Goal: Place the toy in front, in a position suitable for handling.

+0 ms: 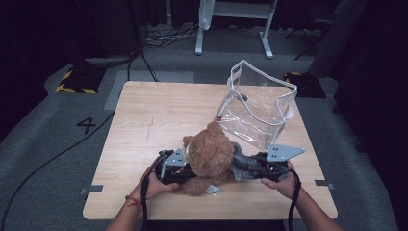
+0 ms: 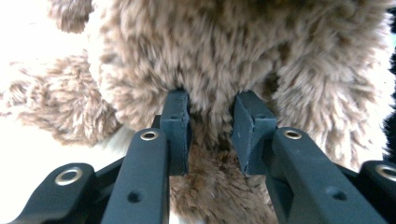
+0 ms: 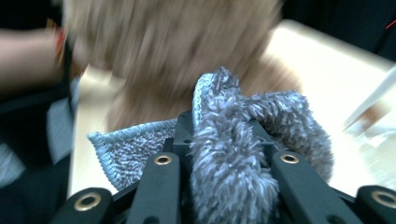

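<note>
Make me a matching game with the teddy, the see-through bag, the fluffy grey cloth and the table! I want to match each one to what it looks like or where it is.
Things:
1. teddy bear
2. clear bag
3. grey cloth
4. table

Descriptions:
A. pale wood, carrying everything
B. clamped in the right gripper
C. brown fur, pinched by the left gripper
D. standing open at the table's far right

Pairs: 1-C, 2-D, 3-B, 4-A
</note>
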`<action>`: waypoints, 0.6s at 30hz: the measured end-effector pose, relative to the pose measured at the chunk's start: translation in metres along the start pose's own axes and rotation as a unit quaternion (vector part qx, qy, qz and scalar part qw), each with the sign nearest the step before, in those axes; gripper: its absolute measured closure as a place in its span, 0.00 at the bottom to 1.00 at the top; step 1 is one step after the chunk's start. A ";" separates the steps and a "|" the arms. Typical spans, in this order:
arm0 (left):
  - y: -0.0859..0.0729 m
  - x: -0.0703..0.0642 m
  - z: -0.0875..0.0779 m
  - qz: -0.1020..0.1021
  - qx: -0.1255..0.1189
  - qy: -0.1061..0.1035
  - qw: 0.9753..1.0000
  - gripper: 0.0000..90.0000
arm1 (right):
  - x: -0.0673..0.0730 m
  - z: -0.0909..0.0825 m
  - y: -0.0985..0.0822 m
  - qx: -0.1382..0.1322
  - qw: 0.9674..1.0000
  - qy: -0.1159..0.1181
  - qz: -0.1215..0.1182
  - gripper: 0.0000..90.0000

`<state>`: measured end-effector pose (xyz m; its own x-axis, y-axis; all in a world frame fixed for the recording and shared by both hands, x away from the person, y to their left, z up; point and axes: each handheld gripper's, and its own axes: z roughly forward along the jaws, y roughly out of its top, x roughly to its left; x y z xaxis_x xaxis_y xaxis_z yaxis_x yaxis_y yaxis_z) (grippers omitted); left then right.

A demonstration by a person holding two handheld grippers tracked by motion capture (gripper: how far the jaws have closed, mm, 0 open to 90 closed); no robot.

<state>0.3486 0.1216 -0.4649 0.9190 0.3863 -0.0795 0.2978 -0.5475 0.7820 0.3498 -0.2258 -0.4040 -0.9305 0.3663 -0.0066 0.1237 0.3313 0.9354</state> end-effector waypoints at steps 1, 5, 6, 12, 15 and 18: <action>0.000 0.000 0.000 -0.003 0.001 0.001 1.000 0.75 | -0.004 -0.003 0.008 -0.019 1.000 -0.007 -0.003 0.81; 0.000 -0.001 -0.004 -0.007 -0.004 -0.002 1.000 0.69 | -0.013 0.004 0.025 -0.038 0.999 0.003 -0.002 0.81; 0.000 -0.001 -0.005 -0.010 -0.005 -0.001 1.000 0.64 | -0.012 0.009 0.024 -0.031 0.999 0.009 -0.004 0.81; 0.006 -0.005 -0.016 -0.052 -0.034 0.004 0.998 0.25 | -0.006 0.033 0.003 0.000 1.000 0.024 -0.003 0.81; 0.014 -0.013 -0.027 -0.064 -0.062 0.003 0.996 0.17 | -0.006 0.036 -0.002 0.001 1.000 0.024 0.006 0.81; 0.023 -0.027 -0.031 -0.074 -0.097 -0.007 0.993 0.17 | -0.005 0.040 -0.007 0.010 1.000 0.020 0.007 0.81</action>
<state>0.3220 0.1219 -0.4255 0.8731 0.4399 -0.2100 0.3753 -0.3318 0.8655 0.3670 -0.1948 -0.4249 -0.9420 0.3350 0.0203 0.1427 0.3448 0.9278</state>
